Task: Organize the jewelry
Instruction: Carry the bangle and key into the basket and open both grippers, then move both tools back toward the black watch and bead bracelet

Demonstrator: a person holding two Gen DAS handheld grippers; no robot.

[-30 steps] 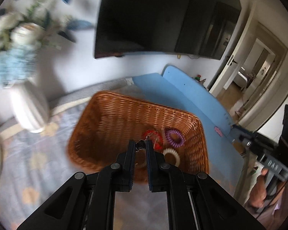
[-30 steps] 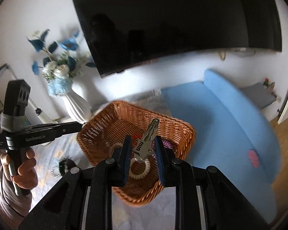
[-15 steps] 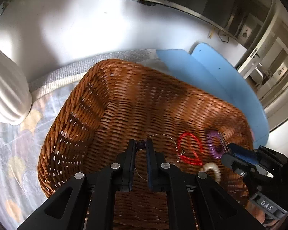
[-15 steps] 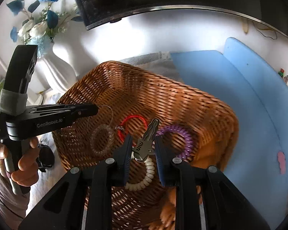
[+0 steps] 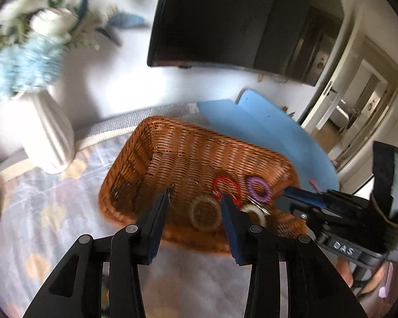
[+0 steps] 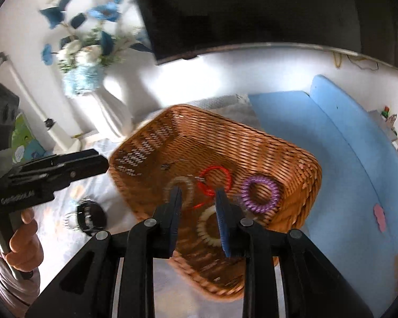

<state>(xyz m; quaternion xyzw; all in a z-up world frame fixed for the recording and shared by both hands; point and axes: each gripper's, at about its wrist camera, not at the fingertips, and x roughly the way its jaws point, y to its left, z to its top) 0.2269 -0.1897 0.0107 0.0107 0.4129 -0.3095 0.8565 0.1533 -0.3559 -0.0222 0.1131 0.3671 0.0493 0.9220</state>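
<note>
Lying on the floor of the brown woven wicker basket (image 6: 291,153): red cord bracelet (image 6: 215,180), purple coil band (image 6: 259,190), cream coil band (image 6: 208,228), and a blurred tan ring (image 5: 204,214), possibly beaded. Left gripper (image 5: 195,206) and right gripper (image 6: 197,204) hover above, both jaws spread, empty. White ribbed vase (image 5: 49,135) stands beside the basket.

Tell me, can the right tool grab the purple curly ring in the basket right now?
Probably yes. The right tool is open and empty, over the basket. The purple curly ring lies flat just beside it, nothing on top. The basket wall stands close behind the ring, which might crowd one finger.
</note>
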